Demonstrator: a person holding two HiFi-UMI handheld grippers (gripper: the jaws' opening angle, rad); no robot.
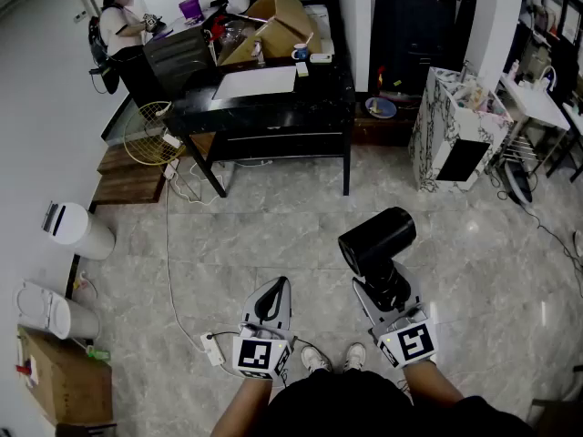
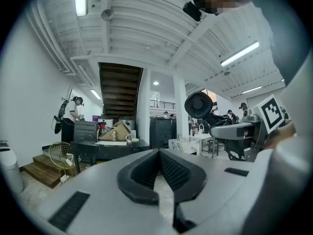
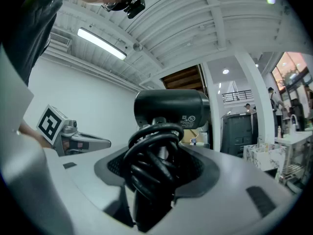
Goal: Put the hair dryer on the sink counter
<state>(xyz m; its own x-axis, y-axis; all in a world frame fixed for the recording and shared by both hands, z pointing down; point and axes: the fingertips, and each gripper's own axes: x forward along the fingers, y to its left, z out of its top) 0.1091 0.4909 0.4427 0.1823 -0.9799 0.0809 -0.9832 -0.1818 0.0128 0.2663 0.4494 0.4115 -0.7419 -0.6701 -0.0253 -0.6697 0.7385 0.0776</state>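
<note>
A black hair dryer point(image 1: 377, 239) stands upright in my right gripper point(image 1: 390, 291), its barrel on top and its cord coiled round the handle. In the right gripper view the hair dryer point(image 3: 171, 109) fills the middle, and the jaws are shut on its cord-wrapped handle point(image 3: 154, 173). My left gripper point(image 1: 271, 302) is held to the left of it, at about the same height, shut with nothing between its pads point(image 2: 161, 173). The left gripper view shows the dryer's rear grille point(image 2: 198, 104) to the right. No sink counter is in view.
A black table point(image 1: 264, 98) with cardboard boxes stands ahead, a person point(image 1: 118, 25) at its far left. A wire fan point(image 1: 148, 133) and a cable lie on the marble floor to the left. A marbled cabinet point(image 1: 451, 130) stands at the right, white bins point(image 1: 77, 230) at the left.
</note>
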